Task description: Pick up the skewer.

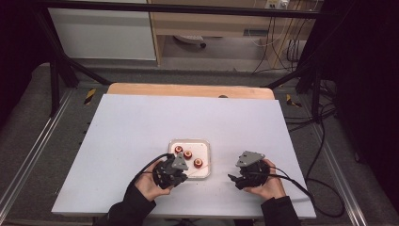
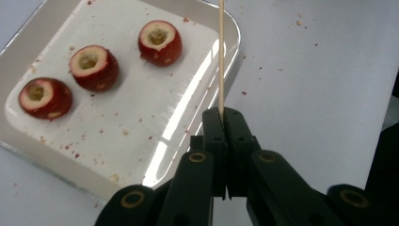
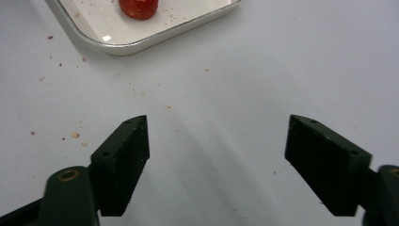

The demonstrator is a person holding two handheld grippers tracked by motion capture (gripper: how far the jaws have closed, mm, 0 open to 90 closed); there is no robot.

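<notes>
While left gripper (image 2: 221,113) jaws clamp a skewer (image 2: 220,52) beside the tray (image 2: 226,28), right gripper (image 3: 216,141) jaws apart.

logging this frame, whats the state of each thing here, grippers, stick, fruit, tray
left gripper: shut on the stick
stick: held upright in the jaws, bare
right gripper: open, nothing between the jaws
fruit pieces: three, cored, cut side up, in the tray
tray: flat on the table, crumbs in it

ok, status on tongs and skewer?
Left tongs shut on skewer. Right tongs open, nothing between. Three cored fruits on tray. Nothing in the way.
</notes>
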